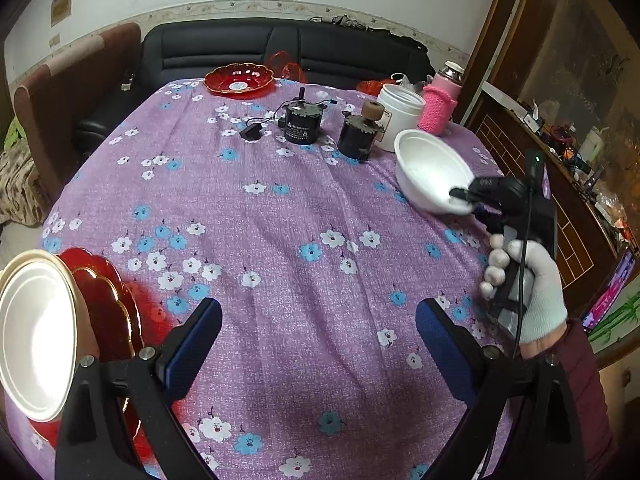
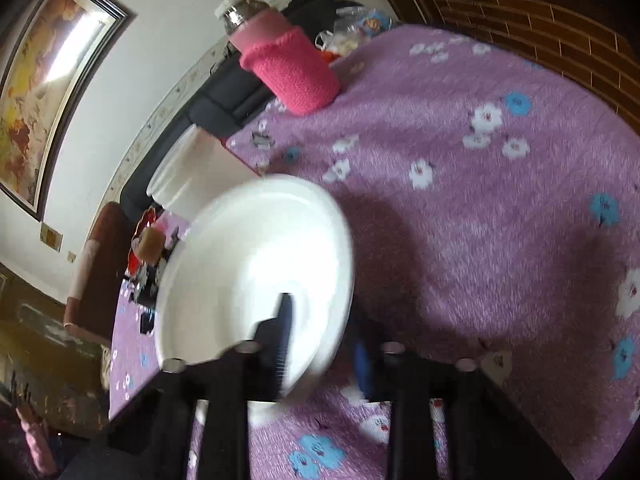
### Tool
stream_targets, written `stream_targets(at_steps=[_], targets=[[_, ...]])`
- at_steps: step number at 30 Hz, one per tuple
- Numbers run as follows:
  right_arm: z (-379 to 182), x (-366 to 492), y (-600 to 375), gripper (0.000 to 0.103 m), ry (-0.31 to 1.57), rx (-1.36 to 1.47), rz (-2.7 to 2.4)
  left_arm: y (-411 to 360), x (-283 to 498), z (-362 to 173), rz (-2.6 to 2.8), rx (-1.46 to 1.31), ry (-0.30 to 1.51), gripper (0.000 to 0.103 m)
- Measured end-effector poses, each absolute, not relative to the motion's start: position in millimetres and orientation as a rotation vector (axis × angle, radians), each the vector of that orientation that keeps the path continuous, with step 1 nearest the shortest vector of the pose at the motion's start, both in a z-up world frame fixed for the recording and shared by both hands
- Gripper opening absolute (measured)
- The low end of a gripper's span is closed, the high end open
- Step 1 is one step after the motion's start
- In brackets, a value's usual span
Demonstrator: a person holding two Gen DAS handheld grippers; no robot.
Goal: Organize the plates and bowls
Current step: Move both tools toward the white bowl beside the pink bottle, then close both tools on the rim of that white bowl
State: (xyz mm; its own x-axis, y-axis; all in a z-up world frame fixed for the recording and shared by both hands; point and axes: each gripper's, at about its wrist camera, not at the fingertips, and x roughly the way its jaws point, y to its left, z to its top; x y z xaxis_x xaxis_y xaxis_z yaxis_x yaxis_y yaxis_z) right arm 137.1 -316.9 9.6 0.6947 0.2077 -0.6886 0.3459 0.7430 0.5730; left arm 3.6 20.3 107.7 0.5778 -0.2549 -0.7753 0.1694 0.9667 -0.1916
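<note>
Your right gripper (image 2: 324, 344) is clamped on the near rim of the white bowl (image 1: 434, 174), which sits tilted just in front of the white jar (image 1: 401, 114) on the purple flowered cloth (image 1: 280, 240). Your left gripper (image 1: 319, 344) hangs with fingers apart, nothing between them, well left of that jar.

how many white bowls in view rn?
2. One white bowl at the table's right side, its rim clamped in the right gripper. A second bowl, cream outside, sits on the stacked red plates at near left. More could be out of frame.
</note>
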Motion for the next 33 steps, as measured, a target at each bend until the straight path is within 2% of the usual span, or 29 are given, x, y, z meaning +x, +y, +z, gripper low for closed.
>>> stream_targets(at_steps=[2, 10, 15, 16, 18, 19, 33], targets=[[8, 131, -318, 0.010, 0.828, 0.763, -0.063, 22, 4, 107, -0.248, -0.109, 0.925, 0.097], [10, 68, -302, 0.011, 0.891, 0.846, 0.123, 36, 5, 107, -0.239, -0.171, 0.919, 0.097], [13, 29, -264, 0.017, 0.926, 0.758, 0.170, 39, 16, 91, -0.242, -0.243, 0.966, 0.097], [13, 25, -258, 0.020, 0.911, 0.729, 0.162, 37, 18, 88, -0.242, -0.250, 0.975, 0.097], [14, 20, -249, 0.034, 0.874, 0.676, 0.147, 32, 22, 82, -0.239, -0.254, 0.990, 0.097], [15, 20, -246, 0.036, 0.856, 0.650, 0.139, 29, 24, 79, -0.236, -0.254, 0.994, 0.097], [19, 10, -249, 0.036, 0.797, 0.524, 0.086, -31, 68, 37, -0.261, -0.264, 1.074, 0.097]])
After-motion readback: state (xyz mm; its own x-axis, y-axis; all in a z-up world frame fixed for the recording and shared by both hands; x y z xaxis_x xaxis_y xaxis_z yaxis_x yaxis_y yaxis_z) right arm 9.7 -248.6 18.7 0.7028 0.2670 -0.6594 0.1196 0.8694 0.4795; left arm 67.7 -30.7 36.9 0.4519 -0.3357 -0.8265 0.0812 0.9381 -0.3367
